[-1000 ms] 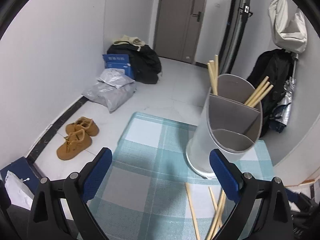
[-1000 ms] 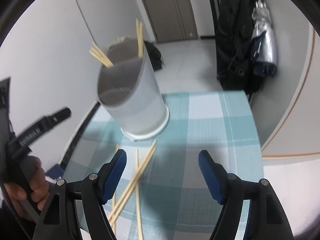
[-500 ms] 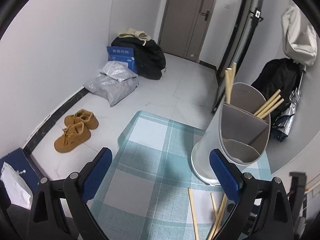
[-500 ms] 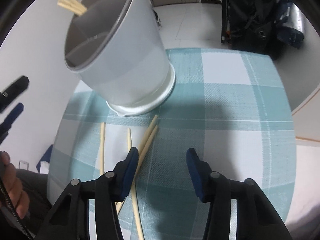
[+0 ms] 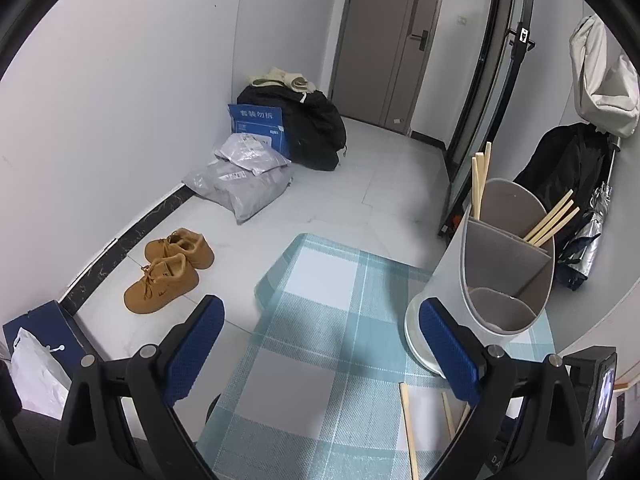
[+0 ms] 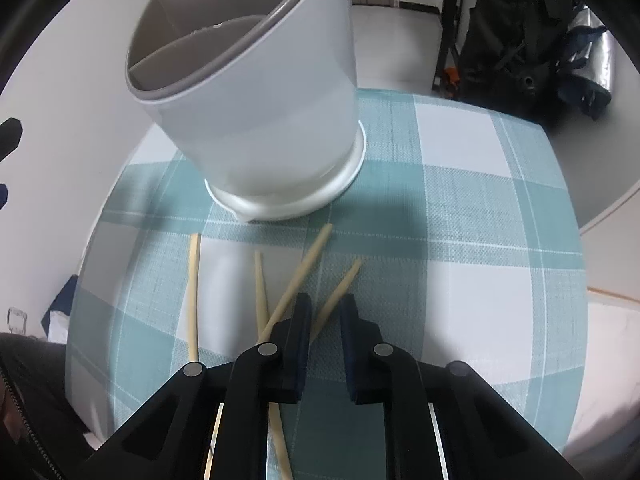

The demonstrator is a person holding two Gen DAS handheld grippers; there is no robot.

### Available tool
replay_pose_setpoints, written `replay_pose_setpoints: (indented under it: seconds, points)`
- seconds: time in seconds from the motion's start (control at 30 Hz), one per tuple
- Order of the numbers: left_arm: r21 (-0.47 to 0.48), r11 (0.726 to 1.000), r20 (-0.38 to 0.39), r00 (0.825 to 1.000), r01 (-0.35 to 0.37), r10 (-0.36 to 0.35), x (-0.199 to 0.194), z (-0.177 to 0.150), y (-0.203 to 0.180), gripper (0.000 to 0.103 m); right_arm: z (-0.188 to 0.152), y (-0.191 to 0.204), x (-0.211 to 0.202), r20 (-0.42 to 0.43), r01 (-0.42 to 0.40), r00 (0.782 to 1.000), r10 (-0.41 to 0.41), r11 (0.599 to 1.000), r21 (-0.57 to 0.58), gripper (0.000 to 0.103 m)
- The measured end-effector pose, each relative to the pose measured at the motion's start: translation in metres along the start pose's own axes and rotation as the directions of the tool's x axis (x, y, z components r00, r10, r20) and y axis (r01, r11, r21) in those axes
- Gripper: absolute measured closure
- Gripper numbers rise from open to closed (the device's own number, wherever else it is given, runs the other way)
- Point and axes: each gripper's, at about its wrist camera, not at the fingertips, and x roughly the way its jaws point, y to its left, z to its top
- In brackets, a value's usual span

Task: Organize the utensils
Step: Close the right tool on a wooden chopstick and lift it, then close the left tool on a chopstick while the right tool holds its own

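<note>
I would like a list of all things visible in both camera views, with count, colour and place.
holder: one, white-grey, divided, on the cloth
cloth: one, teal-white check, covers the table
loose chopsticks: four, pale wood, on the cloth before the holder
chopsticks in holder: about six, pale wood, two back compartments
shoes: two, tan, floor by wall
parcels: grey, floor
box: one, blue, behind parcels
bags: black, floor by door
left gripper: open, empty
right gripper: closing, one chopstick between its jaws

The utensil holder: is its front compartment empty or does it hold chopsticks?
Empty. In the utensil holder, the front compartment shows only its bare floor; the chopsticks stand in the rear compartments.
</note>
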Motion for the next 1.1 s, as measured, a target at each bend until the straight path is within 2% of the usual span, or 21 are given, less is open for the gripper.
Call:
replay_pose_setpoints:
  seconds: [0.27,0.33,0.43,0.6,0.7,0.83,0.9,0.97,1.0,1.1]
  points:
    - [-0.012,1.0,-0.02,1.0,0.005,-0.005,0.003,0.0,0.005,0.007,0.012,0.007,0.005,-0.031,0.031,0.999,-0.033,0.997,-0.068,0.091]
    - [-0.014,1.0,-0.007,1.0,0.0,0.0,0.001,0.001,0.01,0.007,0.017,0.012,0.008,-0.026,0.057,0.998,-0.061,0.992,-0.109,0.09]
    - [-0.043,0.999,0.009,1.0,-0.009,0.009,0.001,0.002,0.024,0.007,0.018,0.015,0.009,-0.014,0.056,0.998,-0.058,0.99,-0.128,0.09]
    - [-0.085,0.996,-0.078,0.997,-0.005,-0.002,0.019,-0.006,0.034,0.007,0.016,0.001,0.007,0.003,0.017,1.0,-0.017,0.995,-0.101,0.098]
    - [-0.082,0.997,-0.138,0.99,0.015,-0.026,0.028,-0.013,0.03,0.007,0.015,-0.009,0.002,0.011,-0.015,1.0,0.016,0.997,-0.077,0.099]
    - [-0.037,0.998,-0.199,0.978,0.049,-0.055,0.036,-0.021,0.013,0.007,0.012,-0.022,-0.017,0.085,-0.054,0.995,0.06,0.996,-0.077,0.099]
    - [-0.027,0.996,-0.256,0.962,0.09,-0.094,0.041,-0.025,0.008,0.007,0.008,-0.025,-0.026,0.127,-0.067,0.989,0.076,0.995,-0.074,0.099]
    - [-0.03,0.986,-0.331,0.929,0.165,-0.165,0.049,-0.029,0.0,0.007,0.005,-0.029,-0.034,0.169,-0.095,0.98,0.104,0.994,-0.059,0.099]
    - [-0.03,0.985,-0.339,0.925,0.172,-0.172,0.049,-0.03,-0.002,0.007,0.004,-0.033,-0.037,0.189,-0.109,0.975,0.116,0.993,-0.048,0.099]
    - [0.009,0.99,-0.341,0.931,0.14,-0.128,0.047,-0.033,-0.01,0.007,0.001,-0.045,-0.047,0.234,-0.121,0.965,0.118,0.993,0.0,0.099]
